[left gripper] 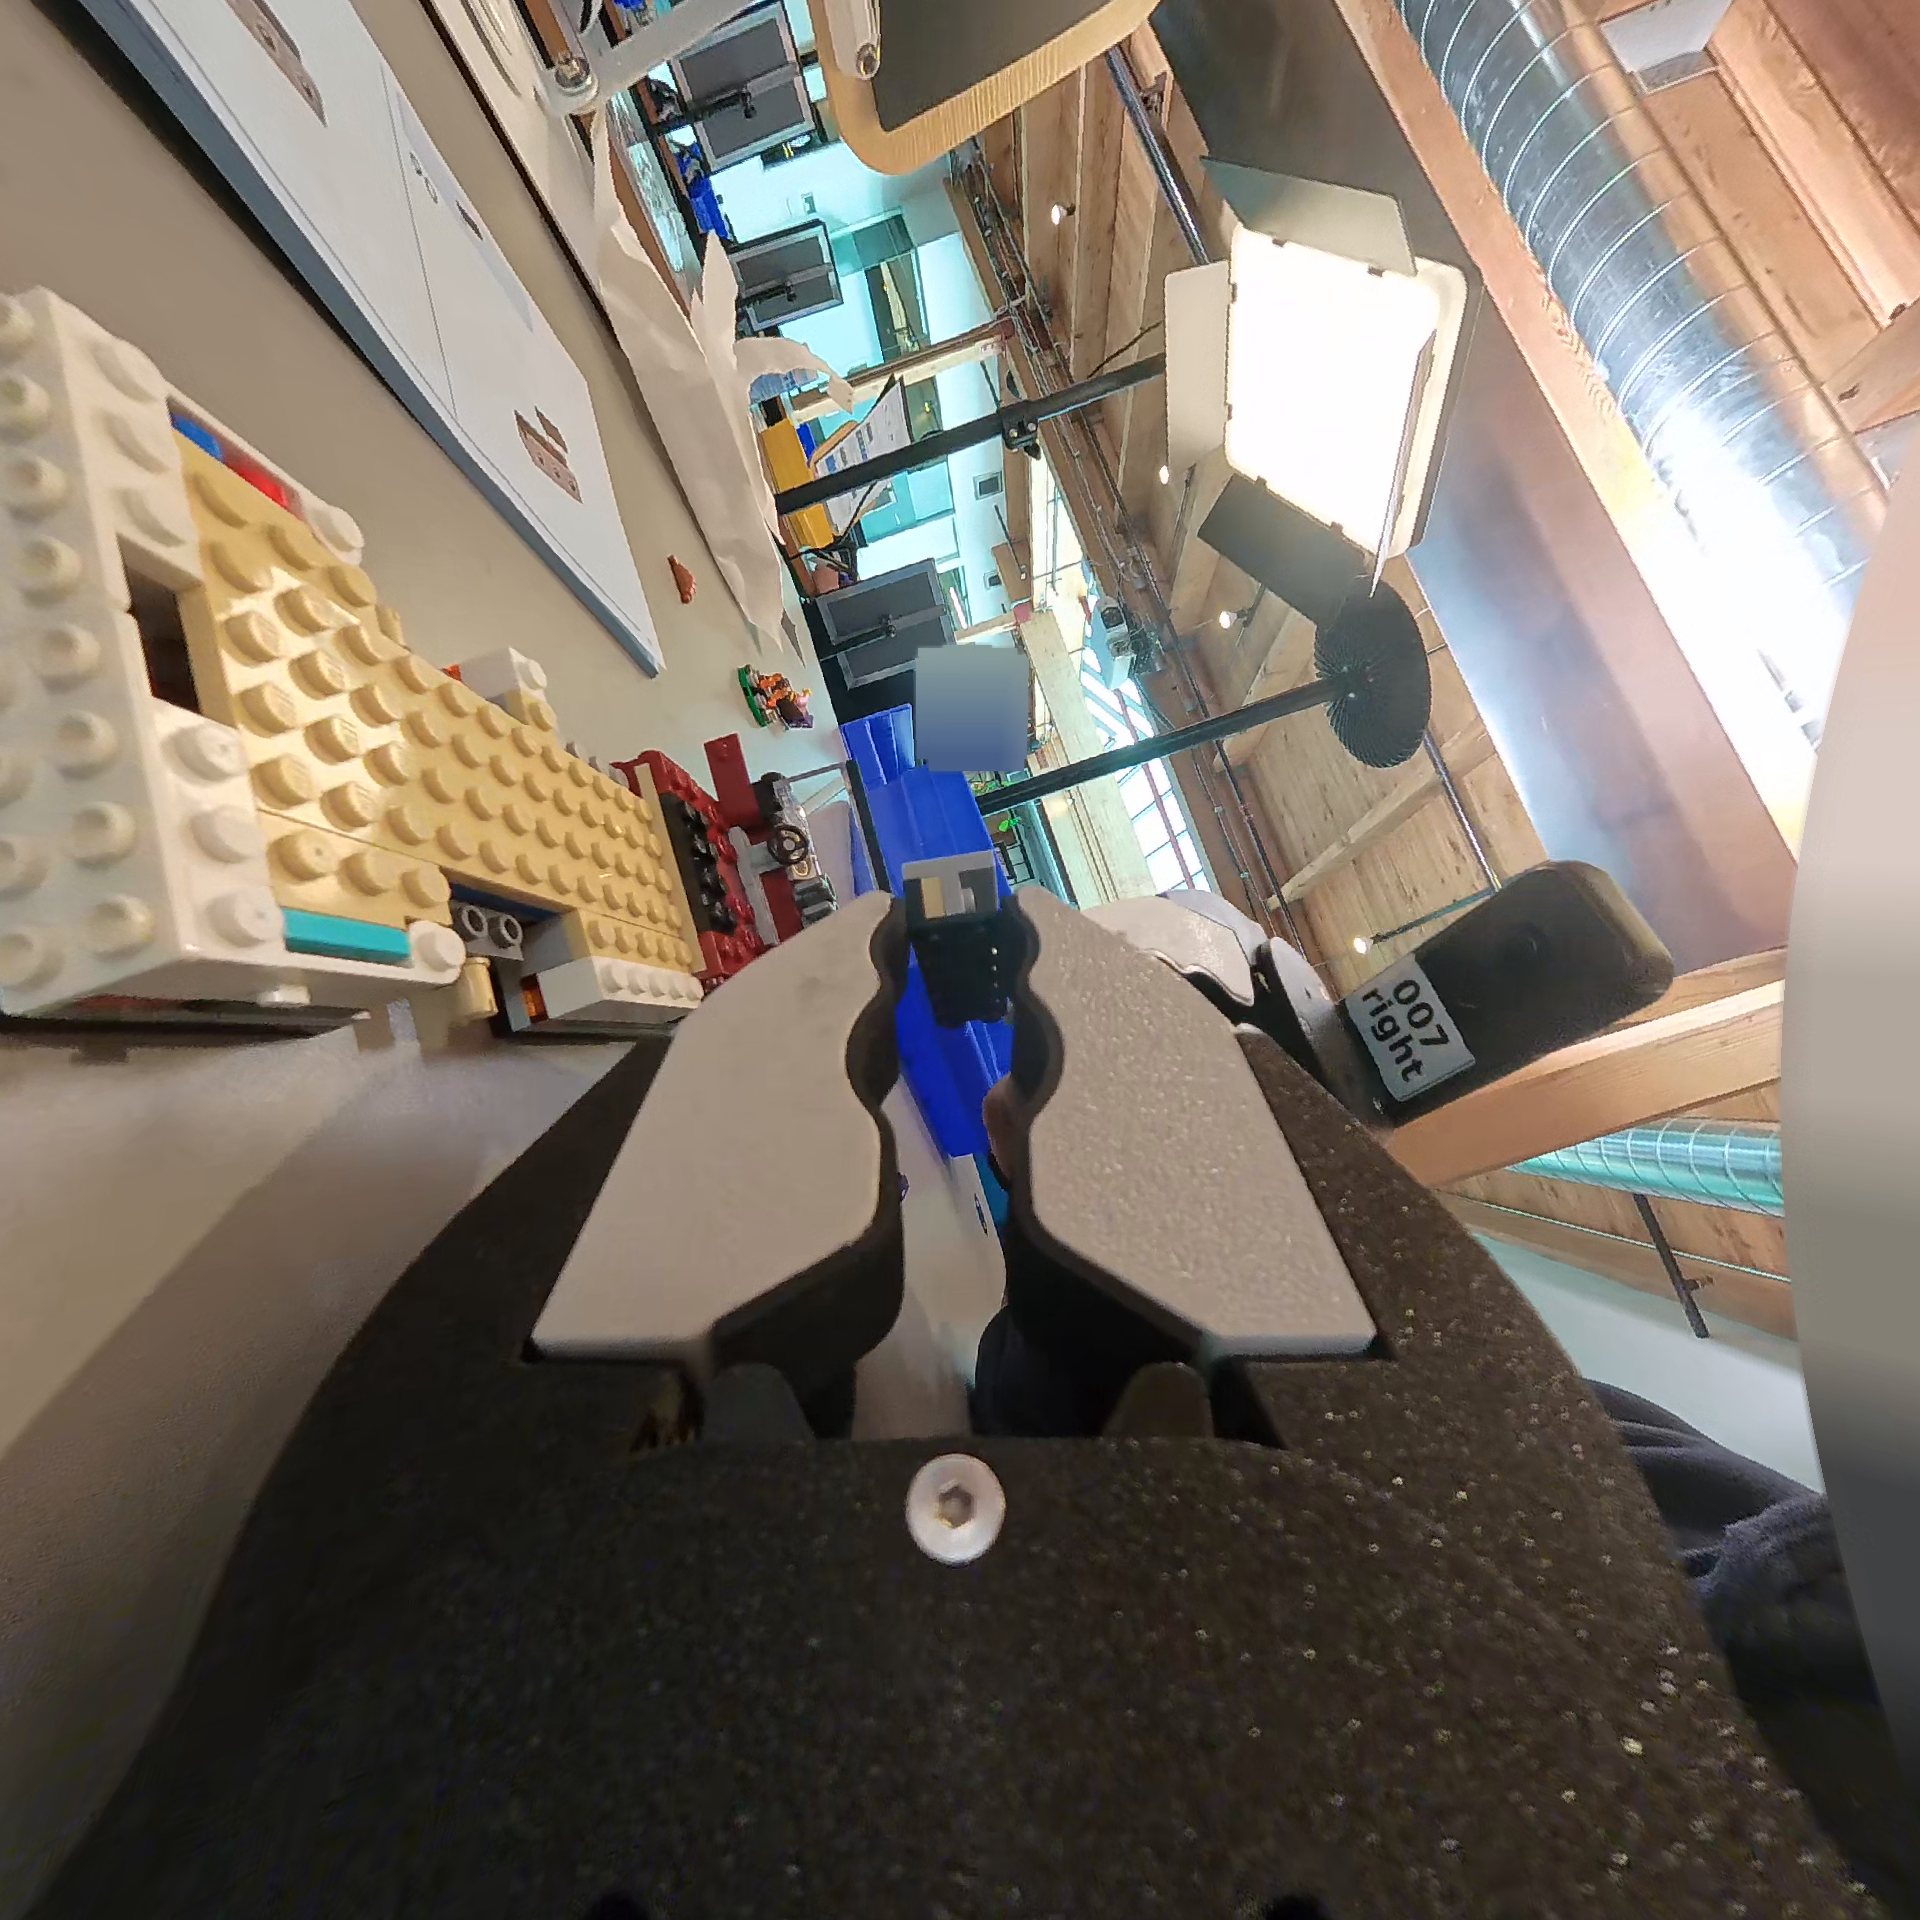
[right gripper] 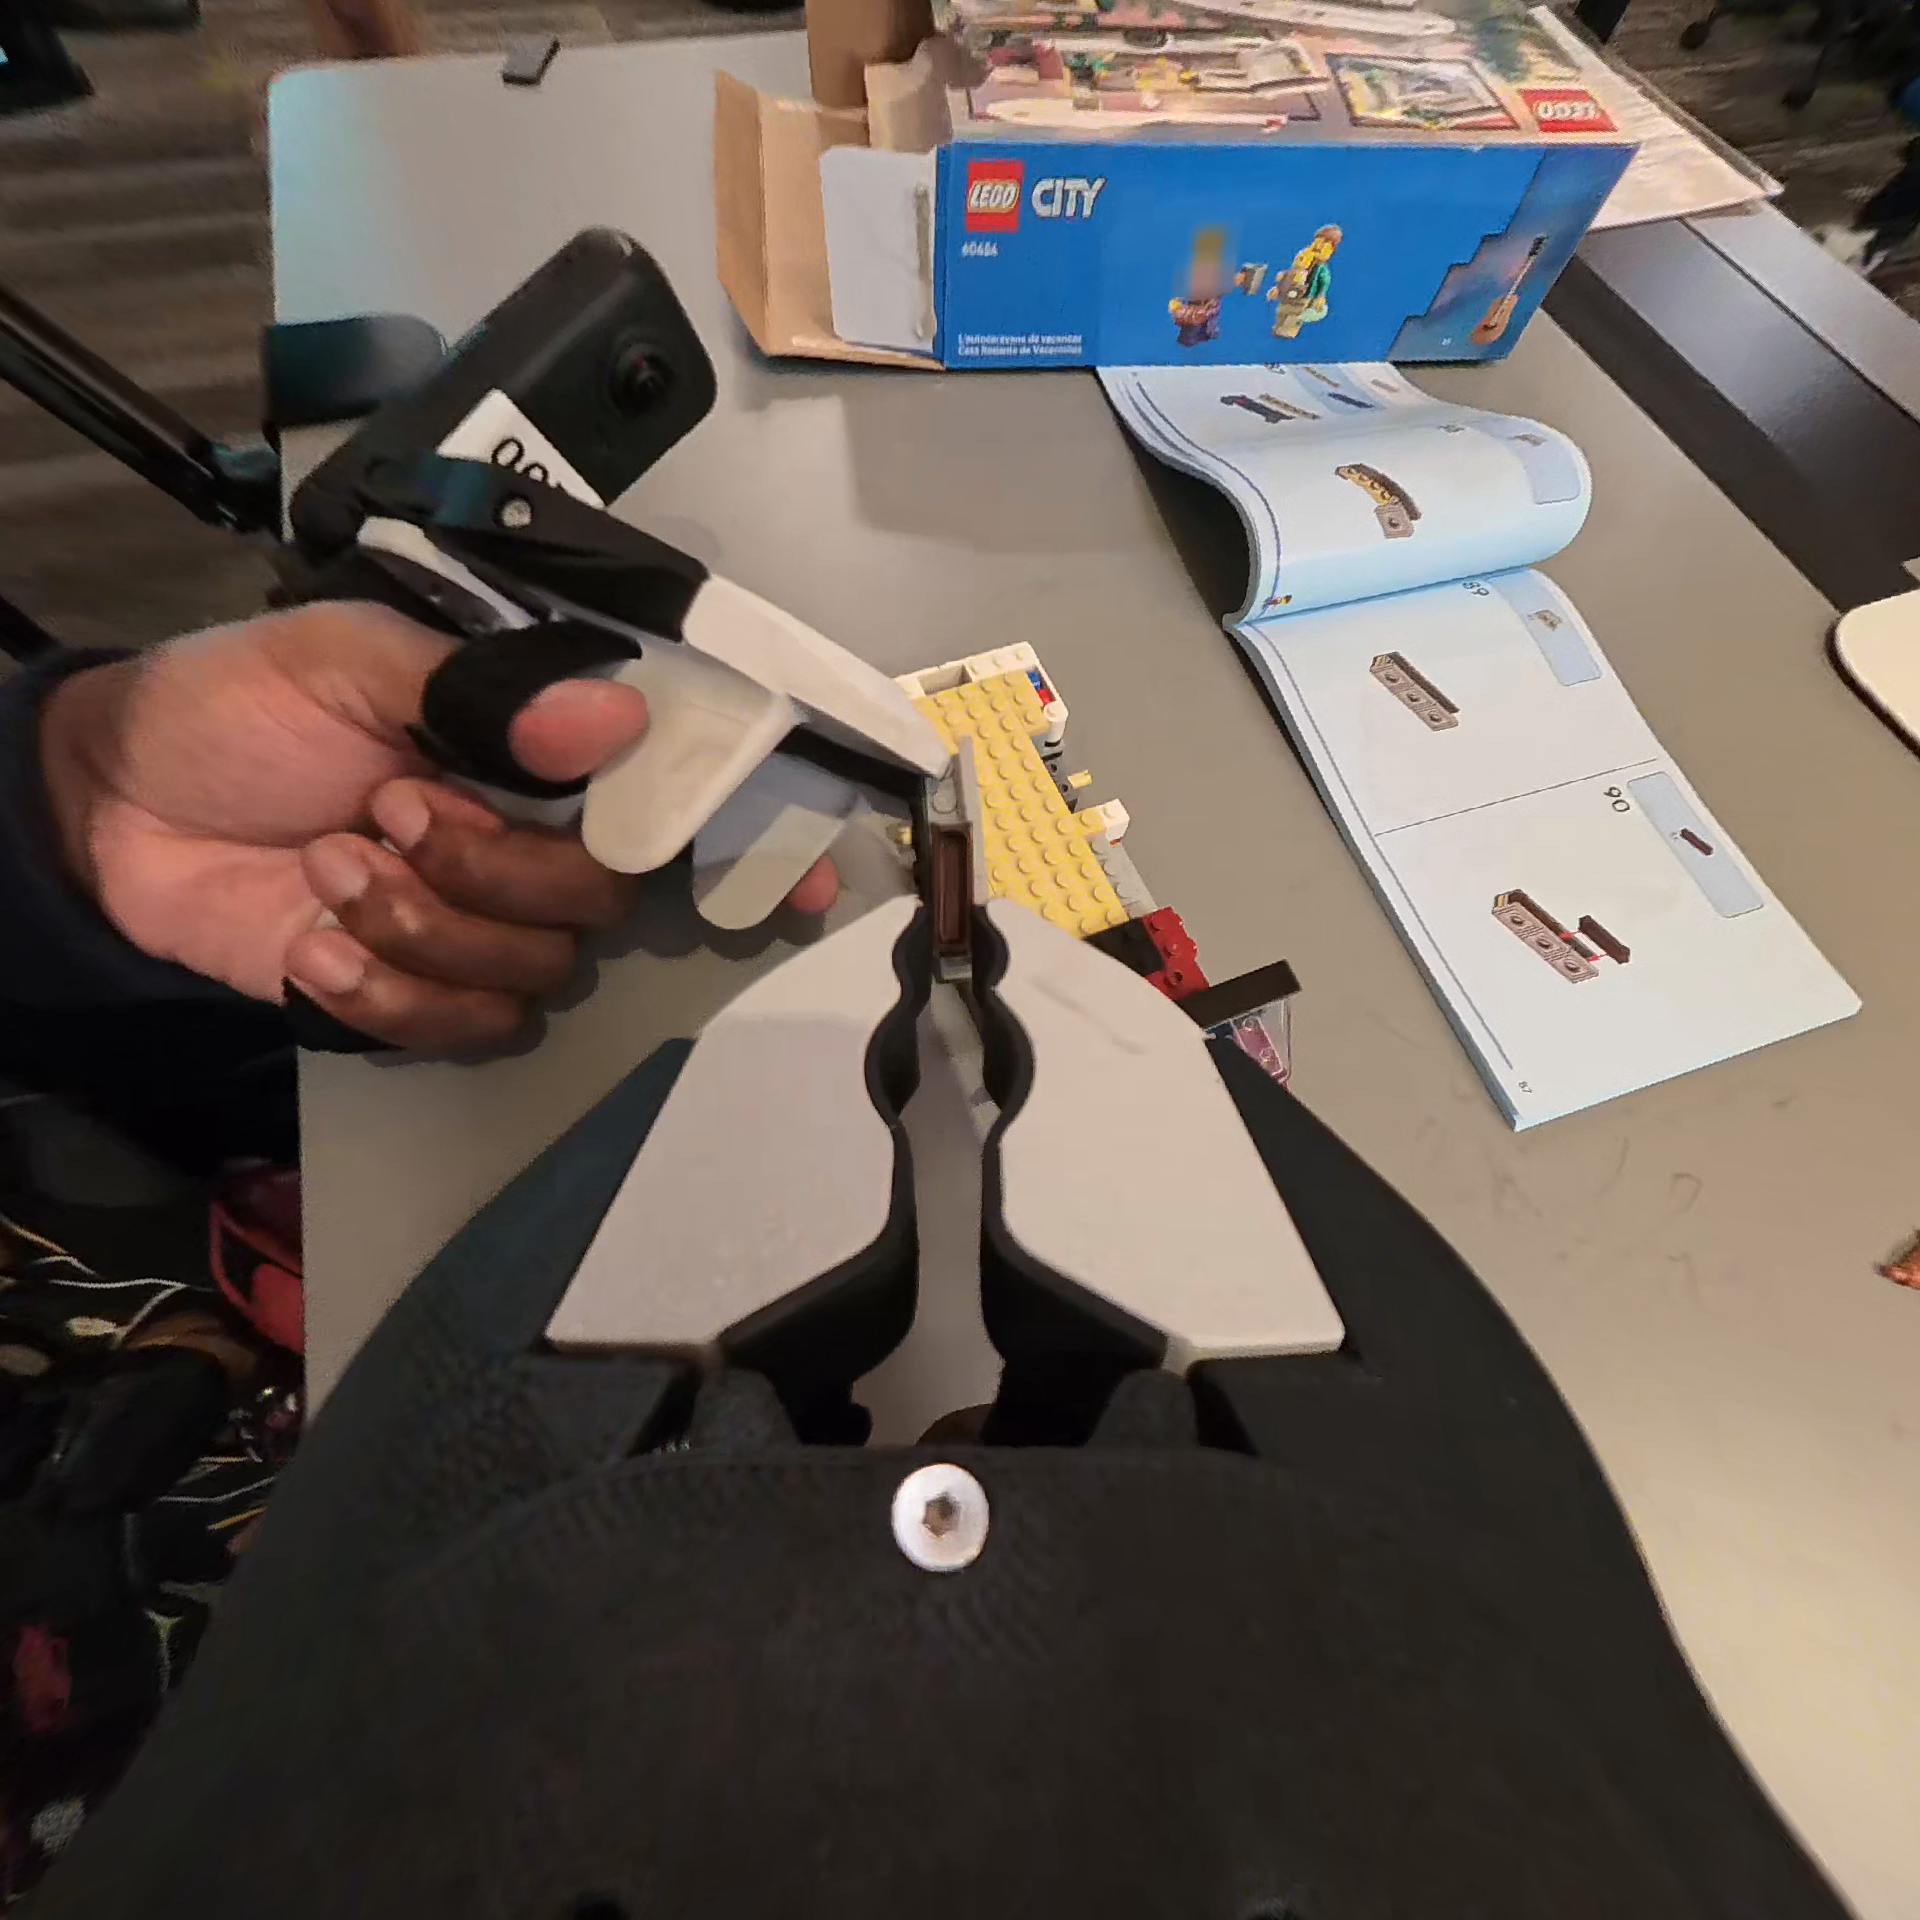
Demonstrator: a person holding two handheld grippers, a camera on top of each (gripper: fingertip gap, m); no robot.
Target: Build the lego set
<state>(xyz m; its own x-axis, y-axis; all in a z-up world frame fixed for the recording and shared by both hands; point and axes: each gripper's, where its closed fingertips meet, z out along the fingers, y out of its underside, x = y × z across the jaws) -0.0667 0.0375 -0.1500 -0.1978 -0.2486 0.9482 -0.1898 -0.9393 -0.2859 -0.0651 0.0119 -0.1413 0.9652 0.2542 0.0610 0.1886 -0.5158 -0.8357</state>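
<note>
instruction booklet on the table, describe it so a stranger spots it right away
On the grey table, look just in front of the blue toy box. The open instruction booklet lies there, the only pale blue, flat paper thing, right of the tan brick model.

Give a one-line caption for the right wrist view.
Right gripper pinches a brown brick piece beside the left gripper, above a tan brick model.

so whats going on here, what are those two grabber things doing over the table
A person holds a two-finger gripper in each hand above a grey table. The left gripper is shut on a small black and grey brick piece. The right gripper is shut on a narrow brown piece, and the two pieces meet end to end. Below sits a partly built brick model with a tan studded deck. An open instruction booklet and a blue box lie behind it.
</note>
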